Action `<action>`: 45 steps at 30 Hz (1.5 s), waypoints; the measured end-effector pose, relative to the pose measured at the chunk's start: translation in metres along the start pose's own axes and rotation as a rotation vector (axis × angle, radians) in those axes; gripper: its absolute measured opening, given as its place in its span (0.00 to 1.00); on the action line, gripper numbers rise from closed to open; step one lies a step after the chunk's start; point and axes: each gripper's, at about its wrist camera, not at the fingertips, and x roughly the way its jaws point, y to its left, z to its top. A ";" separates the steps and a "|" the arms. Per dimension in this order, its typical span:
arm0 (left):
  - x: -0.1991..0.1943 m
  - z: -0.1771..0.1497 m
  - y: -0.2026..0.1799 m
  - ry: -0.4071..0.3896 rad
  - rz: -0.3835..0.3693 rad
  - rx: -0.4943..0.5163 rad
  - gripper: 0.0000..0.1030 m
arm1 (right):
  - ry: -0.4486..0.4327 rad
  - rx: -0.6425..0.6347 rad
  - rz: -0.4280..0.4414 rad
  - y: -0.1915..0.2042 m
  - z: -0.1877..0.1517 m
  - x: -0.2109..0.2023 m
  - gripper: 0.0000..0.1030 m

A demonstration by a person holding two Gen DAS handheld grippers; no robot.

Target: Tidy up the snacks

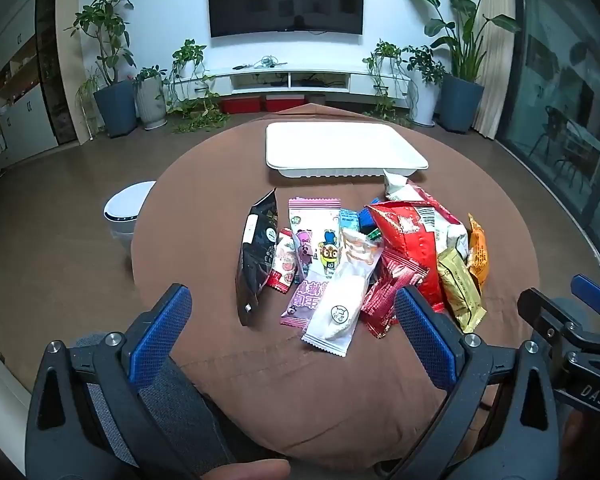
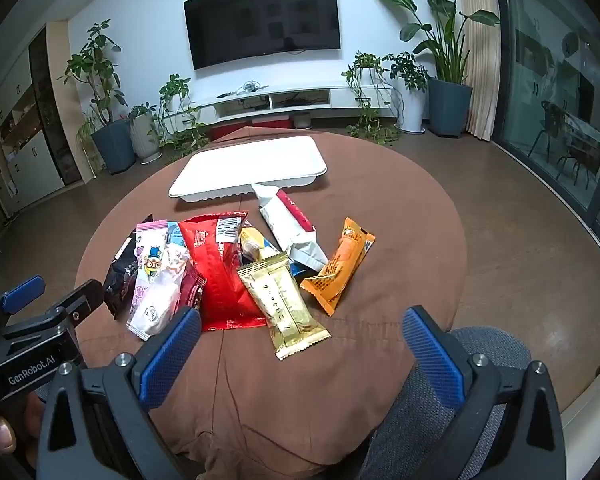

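Observation:
A pile of snack packets lies mid-table on a brown cloth: a black bag [image 1: 257, 256], a pink cartoon packet [image 1: 315, 240], a white packet [image 1: 340, 300], a large red bag [image 1: 410, 236], a gold packet [image 1: 460, 288] and an orange packet [image 1: 478, 252]. A white tray [image 1: 344, 148] stands empty behind them. My left gripper [image 1: 296, 344] is open and empty, just short of the pile. My right gripper [image 2: 300, 356] is open and empty, near the gold packet [image 2: 284, 300] and orange packet [image 2: 340, 264]. The tray also shows in the right wrist view [image 2: 252, 168].
The round table [image 1: 204, 208] is covered by the brown cloth, with a grey chair back [image 2: 480, 360] at its near edge. A white round bin [image 1: 126, 208] stands on the floor at the left. Plants, a TV and a low white cabinet line the far wall.

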 end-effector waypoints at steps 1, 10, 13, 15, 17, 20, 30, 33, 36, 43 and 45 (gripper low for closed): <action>0.001 0.000 -0.001 0.002 -0.001 0.001 1.00 | 0.001 0.000 0.000 0.000 0.000 0.000 1.00; 0.002 -0.001 -0.001 0.004 -0.002 0.002 1.00 | 0.003 -0.001 0.001 0.000 -0.002 0.001 1.00; 0.002 -0.001 -0.001 0.005 -0.001 0.001 1.00 | 0.005 -0.001 0.001 0.000 -0.001 0.001 1.00; 0.002 -0.002 -0.001 0.005 -0.002 0.001 1.00 | 0.005 0.000 0.001 0.000 -0.001 0.001 1.00; 0.002 -0.002 -0.001 0.004 -0.002 0.001 1.00 | 0.004 0.000 0.001 0.000 -0.001 0.001 1.00; 0.002 -0.001 -0.001 0.005 -0.002 0.001 1.00 | 0.006 0.000 0.001 0.000 -0.001 0.001 1.00; 0.002 -0.001 -0.002 0.006 0.000 0.001 1.00 | 0.008 0.000 0.001 0.000 -0.002 0.001 1.00; 0.002 -0.001 -0.001 0.006 -0.001 0.001 1.00 | 0.009 0.000 0.002 0.000 -0.002 0.001 1.00; 0.002 -0.002 -0.002 0.006 0.000 0.002 1.00 | 0.008 0.000 0.000 0.000 -0.002 0.001 1.00; 0.003 -0.001 -0.002 0.007 0.000 0.002 1.00 | 0.010 -0.001 0.000 0.000 -0.002 0.002 1.00; 0.003 -0.001 -0.002 0.007 0.000 0.002 1.00 | 0.011 0.000 0.000 0.000 -0.002 0.002 1.00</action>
